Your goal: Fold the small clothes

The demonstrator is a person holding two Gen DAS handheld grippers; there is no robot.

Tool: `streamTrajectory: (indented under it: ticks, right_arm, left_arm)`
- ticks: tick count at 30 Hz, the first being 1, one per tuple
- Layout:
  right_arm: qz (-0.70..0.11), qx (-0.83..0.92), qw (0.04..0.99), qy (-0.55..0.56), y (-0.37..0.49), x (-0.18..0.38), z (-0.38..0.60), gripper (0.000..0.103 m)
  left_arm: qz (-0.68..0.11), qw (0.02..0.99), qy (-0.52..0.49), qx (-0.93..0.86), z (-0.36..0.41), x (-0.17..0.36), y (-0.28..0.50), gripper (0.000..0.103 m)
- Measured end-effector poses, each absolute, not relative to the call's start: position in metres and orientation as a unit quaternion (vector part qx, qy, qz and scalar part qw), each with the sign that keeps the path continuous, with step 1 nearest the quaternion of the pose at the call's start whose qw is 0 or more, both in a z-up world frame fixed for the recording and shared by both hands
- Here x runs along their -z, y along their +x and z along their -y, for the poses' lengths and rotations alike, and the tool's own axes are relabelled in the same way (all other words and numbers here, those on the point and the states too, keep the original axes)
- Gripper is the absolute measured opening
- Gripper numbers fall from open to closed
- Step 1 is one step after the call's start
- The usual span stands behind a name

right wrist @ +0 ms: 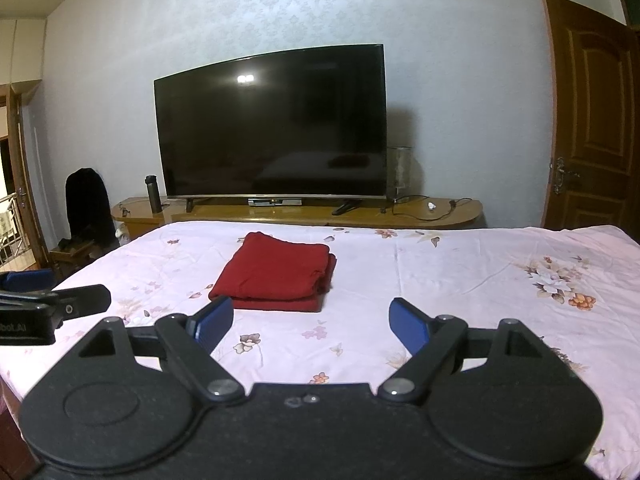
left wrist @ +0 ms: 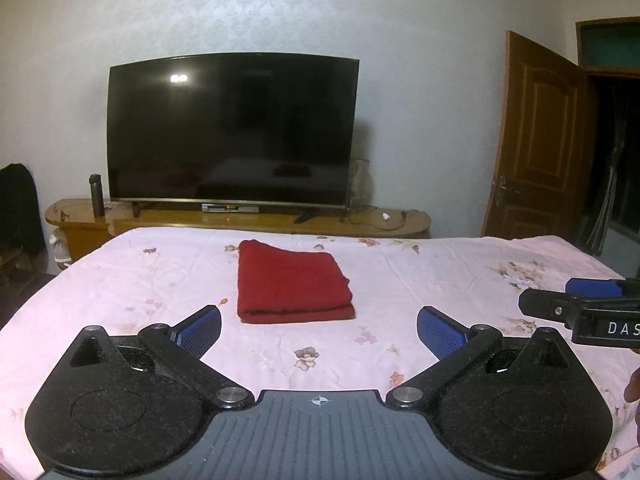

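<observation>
1. Two grippers hover over a bed with a pink floral sheet; neither touches the cloth.
2. Red folded garment lies flat on the sheet, toward the far middle, well apart from both grippers.
3. Left gripper: jaws spread wide, nothing between them, garment straight ahead.
4. Right gripper: jaws spread wide, empty, garment ahead and slightly left.
5. Left wrist view only: the right gripper's tip pokes in at the right edge, plus an open doorway past the brown door.
6. Right wrist view only: the left gripper's tip at the left edge, a railing and a second door frame far left, and the garment's stacked layers on its right side.
7. Both views: dark TV on a wooden stand, a black bottle on the stand's left end.
</observation>
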State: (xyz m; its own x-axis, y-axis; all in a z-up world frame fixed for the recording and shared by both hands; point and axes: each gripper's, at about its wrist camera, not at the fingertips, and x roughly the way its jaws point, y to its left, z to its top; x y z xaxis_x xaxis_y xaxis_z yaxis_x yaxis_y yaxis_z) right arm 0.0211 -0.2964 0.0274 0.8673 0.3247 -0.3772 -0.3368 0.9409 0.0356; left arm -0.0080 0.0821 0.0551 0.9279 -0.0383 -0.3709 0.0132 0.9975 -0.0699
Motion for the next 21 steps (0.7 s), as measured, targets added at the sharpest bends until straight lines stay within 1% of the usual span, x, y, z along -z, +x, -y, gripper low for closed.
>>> streamTrajectory:
  ticks: [21]
  right_arm:
    - [-0.194, -0.175, 0.965, -0.015, 0.0241, -0.0273, 0.2974, 0.085]
  left_arm:
    - [-0.186, 0.982, -0.026, 0.006, -0.0754, -0.0524, -0.0078, 0.103]
